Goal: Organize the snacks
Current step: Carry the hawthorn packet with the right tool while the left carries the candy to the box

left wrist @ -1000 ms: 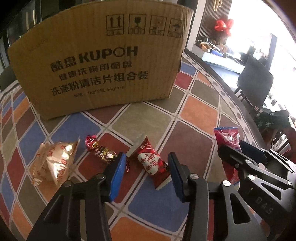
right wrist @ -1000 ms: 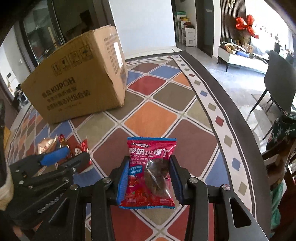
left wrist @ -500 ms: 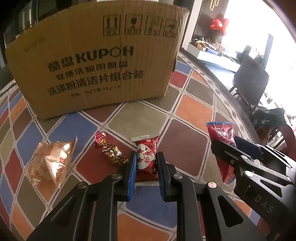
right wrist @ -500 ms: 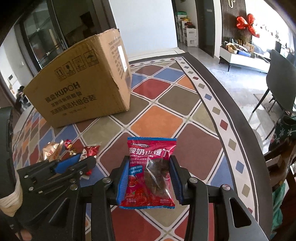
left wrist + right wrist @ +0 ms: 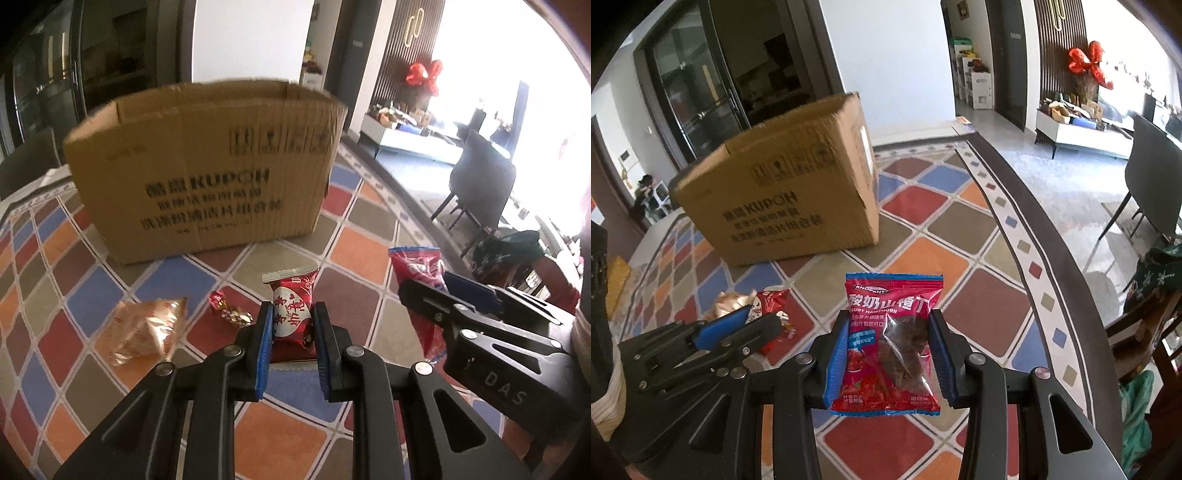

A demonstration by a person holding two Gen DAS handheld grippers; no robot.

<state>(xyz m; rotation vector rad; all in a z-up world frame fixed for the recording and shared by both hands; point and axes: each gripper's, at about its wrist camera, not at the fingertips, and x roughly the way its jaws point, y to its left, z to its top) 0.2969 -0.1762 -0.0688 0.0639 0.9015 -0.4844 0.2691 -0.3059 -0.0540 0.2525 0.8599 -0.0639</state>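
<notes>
The left gripper (image 5: 291, 334) has its jaws closed tight on a small red candy packet (image 5: 291, 314) with a white heart label, the blue pads pressing both sides of the wrapper, and the packet is lifted clear of the desk (image 5: 369, 247). The right gripper (image 5: 889, 354) has its jaws partly closed around a larger red hawthorn snack bag (image 5: 892, 343), which stands upright between the pads, its top edge rising above them. Both grippers sit side by side, the right one visible at the right edge of the left wrist view. On the checked, many-coloured cloth of the desk lie two loose snacks: a gold packet (image 5: 146, 330) to the left and a small twisted red-and-gold sweet (image 5: 229, 308) just beside the left gripper's held packet. Behind them stands an open brown cardboard box (image 5: 210, 184) with dark printed lettering, its top flaps up, well apart from the loose snacks.
</notes>
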